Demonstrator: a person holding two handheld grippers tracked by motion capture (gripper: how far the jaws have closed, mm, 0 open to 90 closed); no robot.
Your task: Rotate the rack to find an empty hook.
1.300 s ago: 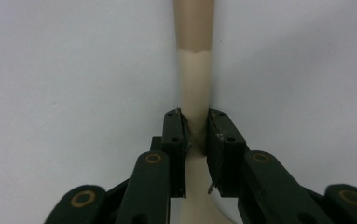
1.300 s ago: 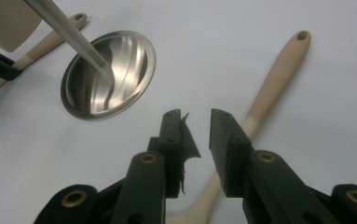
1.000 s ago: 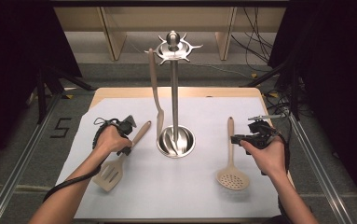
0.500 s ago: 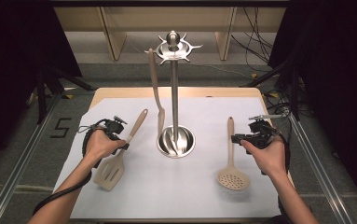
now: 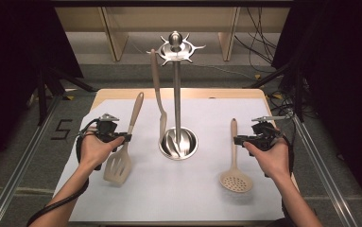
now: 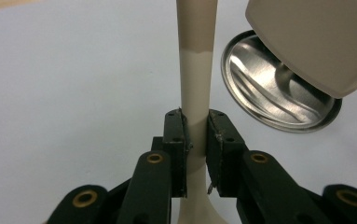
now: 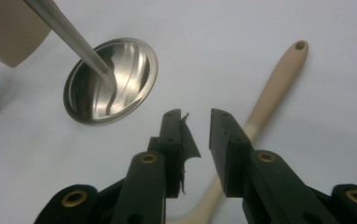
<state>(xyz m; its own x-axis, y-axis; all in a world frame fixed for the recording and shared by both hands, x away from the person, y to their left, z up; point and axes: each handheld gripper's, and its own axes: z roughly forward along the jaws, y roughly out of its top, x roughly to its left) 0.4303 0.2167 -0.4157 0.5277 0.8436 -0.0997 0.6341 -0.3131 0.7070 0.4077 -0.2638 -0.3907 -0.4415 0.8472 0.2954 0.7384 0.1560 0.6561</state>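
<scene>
On the counter's [image 5: 178,198] left side, the left tongs [image 6: 195,135] are clamped on the turner's [image 5: 121,153] neck, handle tipped up toward the rack [image 5: 177,94], blade low by the hand. The grip is narrow and near the blade — the long handle could swivel between the pads, or knock the spatula [image 5: 158,94] already hanging there. Right tongs [image 7: 197,140] hang slightly apart, gripping nothing, over the skimmer's [image 5: 234,163] handle; a careless drop would nudge it away.

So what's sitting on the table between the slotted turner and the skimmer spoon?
In the high view, the steel utensil stand sits between the slotted turner and the skimmer spoon, with a beige spatula hanging from its top.
</scene>
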